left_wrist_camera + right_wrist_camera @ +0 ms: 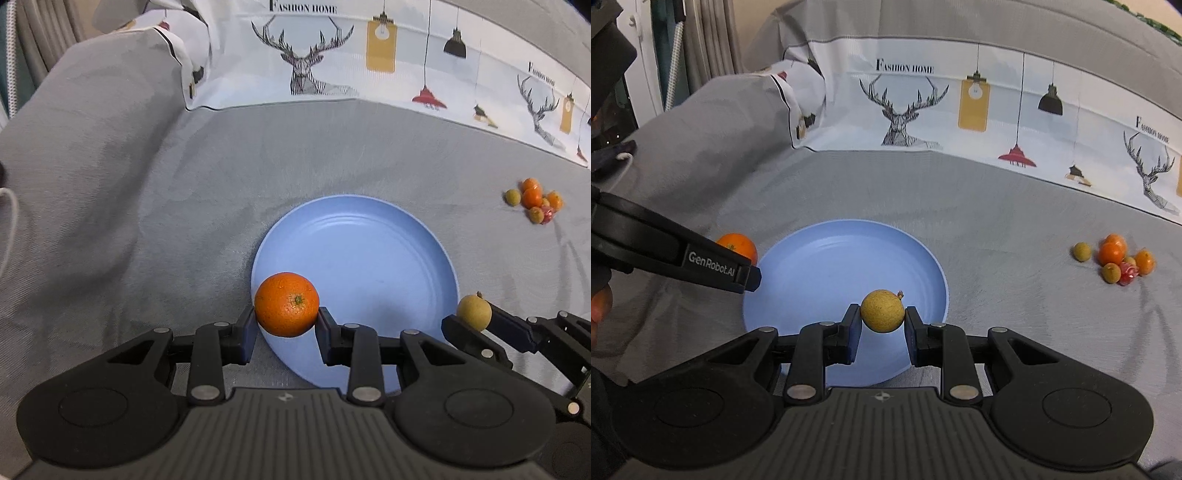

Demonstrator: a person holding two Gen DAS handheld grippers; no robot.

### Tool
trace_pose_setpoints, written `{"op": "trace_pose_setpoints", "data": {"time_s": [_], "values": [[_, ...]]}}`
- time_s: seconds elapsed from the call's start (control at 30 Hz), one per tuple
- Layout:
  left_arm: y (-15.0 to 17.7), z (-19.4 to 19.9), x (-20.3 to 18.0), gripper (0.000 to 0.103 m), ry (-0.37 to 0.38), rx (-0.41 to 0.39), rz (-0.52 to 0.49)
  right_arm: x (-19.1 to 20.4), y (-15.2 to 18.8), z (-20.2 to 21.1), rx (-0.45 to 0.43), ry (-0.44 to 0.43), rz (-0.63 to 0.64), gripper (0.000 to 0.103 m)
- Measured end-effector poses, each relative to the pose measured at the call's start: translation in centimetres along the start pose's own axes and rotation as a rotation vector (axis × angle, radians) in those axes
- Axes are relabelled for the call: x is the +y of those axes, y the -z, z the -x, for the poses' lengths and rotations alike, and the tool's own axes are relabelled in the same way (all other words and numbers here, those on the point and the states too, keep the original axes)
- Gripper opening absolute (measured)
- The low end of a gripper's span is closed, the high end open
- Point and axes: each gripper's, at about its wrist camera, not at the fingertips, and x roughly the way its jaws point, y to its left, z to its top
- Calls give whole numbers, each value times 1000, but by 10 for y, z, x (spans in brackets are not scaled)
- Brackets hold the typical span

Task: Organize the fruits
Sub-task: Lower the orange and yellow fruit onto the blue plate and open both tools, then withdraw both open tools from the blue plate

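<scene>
My left gripper [286, 317] is shut on an orange tangerine [286, 303] and holds it over the near left rim of a blue plate [369, 258]. My right gripper [882, 317] is shut on a small tan longan [882, 311] and holds it over the near part of the same plate [831, 258]. The right gripper with the longan [474, 312] also shows in the left wrist view, at the plate's right edge. The left gripper and the tangerine [738, 249] show in the right wrist view, at the plate's left edge. The plate holds nothing.
A small pile of fruit [535, 199], tangerines, longans and a red piece, lies on the grey cloth to the far right of the plate; it also shows in the right wrist view [1115, 258]. A printed cloth with deer and lamps [960, 110] hangs behind.
</scene>
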Motion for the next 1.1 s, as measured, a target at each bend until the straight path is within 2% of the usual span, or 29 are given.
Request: {"op": "trace_pose_setpoints", "data": {"time_s": [0.4,0.5,0.53,0.57,0.6,0.63,0.67,0.73,1.0,1.1], "values": [[-6,-43,1,37,-31,55,-16,-3,-4,-36,53,-2,11,26],[-9,-46,2,41,-23,25,-28,-4,-7,-42,60,-14,5,27],[-11,-44,2,59,-17,2,-37,-4,-9,-44,62,-24,-2,40],[-12,-40,1,93,-20,-15,-43,-4,-12,-45,67,-28,-7,63],[-14,-35,2,103,-32,-41,-43,-4,-16,-44,61,-25,-12,72],[-14,-27,2,103,-47,-81,-36,-3,-20,-41,49,-18,-8,82],[-14,-19,3,103,-55,-110,-34,-2,-23,-37,34,-8,4,87],[-13,-9,3,103,-50,-112,-51,-1,-25,-26,12,16,23,94],[35,47,7,103,-84,-85,-48,1,-7,38,-17,24,34,99],[56,70,11,103,-83,-86,-18,5,2,59,-21,22,33,101]]}}
